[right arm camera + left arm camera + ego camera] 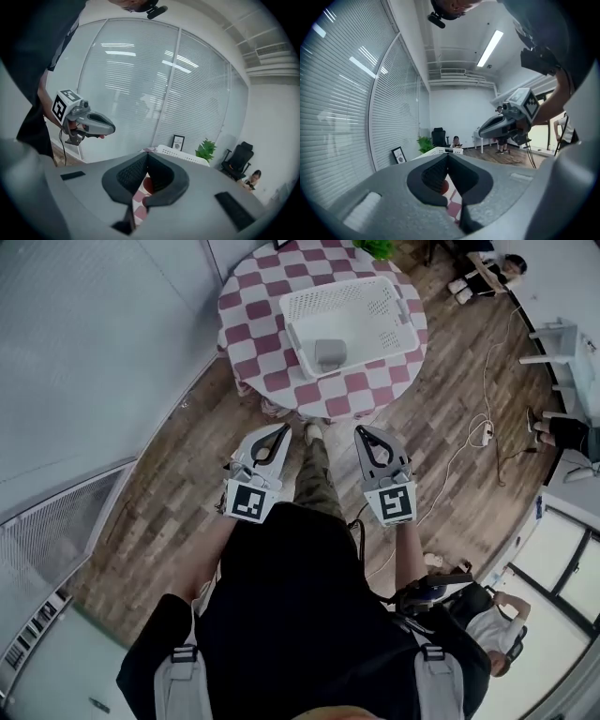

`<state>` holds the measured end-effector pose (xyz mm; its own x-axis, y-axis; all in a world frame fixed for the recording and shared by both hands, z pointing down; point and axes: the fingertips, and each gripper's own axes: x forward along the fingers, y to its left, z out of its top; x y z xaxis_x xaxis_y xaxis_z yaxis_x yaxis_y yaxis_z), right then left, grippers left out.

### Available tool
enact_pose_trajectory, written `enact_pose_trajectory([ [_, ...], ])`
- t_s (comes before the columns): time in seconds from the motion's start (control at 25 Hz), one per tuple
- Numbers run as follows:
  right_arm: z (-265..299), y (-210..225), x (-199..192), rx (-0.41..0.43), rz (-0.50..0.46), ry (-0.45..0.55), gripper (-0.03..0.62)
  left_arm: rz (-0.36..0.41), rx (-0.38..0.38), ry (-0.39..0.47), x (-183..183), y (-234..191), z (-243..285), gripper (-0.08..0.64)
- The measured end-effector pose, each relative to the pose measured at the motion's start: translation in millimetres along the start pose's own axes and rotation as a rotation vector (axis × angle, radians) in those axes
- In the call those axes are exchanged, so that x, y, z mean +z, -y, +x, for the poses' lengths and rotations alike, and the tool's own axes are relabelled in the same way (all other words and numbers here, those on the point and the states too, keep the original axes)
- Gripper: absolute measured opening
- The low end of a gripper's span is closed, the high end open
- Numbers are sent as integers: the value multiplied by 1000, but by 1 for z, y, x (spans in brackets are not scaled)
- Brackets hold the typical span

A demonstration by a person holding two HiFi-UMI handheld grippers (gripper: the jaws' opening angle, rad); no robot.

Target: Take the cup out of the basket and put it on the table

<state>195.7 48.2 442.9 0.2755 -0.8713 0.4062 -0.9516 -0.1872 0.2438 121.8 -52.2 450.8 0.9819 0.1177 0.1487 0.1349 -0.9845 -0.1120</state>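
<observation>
Checkered surface [255, 298] at the top carries a basket [302, 302] with a grey cup [330, 353]. Below it, I see my left gripper [279, 430] and right gripper [362, 432], jaws closed and empty.

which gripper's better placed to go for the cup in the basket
Right, marginally: the right gripper sits a bit nearer the cup than the left gripper. Both are shut and empty.
</observation>
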Motion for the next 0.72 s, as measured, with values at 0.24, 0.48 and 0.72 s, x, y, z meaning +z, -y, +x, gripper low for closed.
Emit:
enact_pose_trajectory([
  [0.24, 87, 97, -5, 249, -97, 9, 3, -19, 193, -66, 1, -36, 54, 5],
  [0.48, 166, 125, -16, 599, -370, -11, 3, -132, 444, -102, 6, -45, 79, 5],
  [0.72, 218, 103, -60, 932, -656, -93, 3, -94, 606, -143, -5, -39, 67, 5],
])
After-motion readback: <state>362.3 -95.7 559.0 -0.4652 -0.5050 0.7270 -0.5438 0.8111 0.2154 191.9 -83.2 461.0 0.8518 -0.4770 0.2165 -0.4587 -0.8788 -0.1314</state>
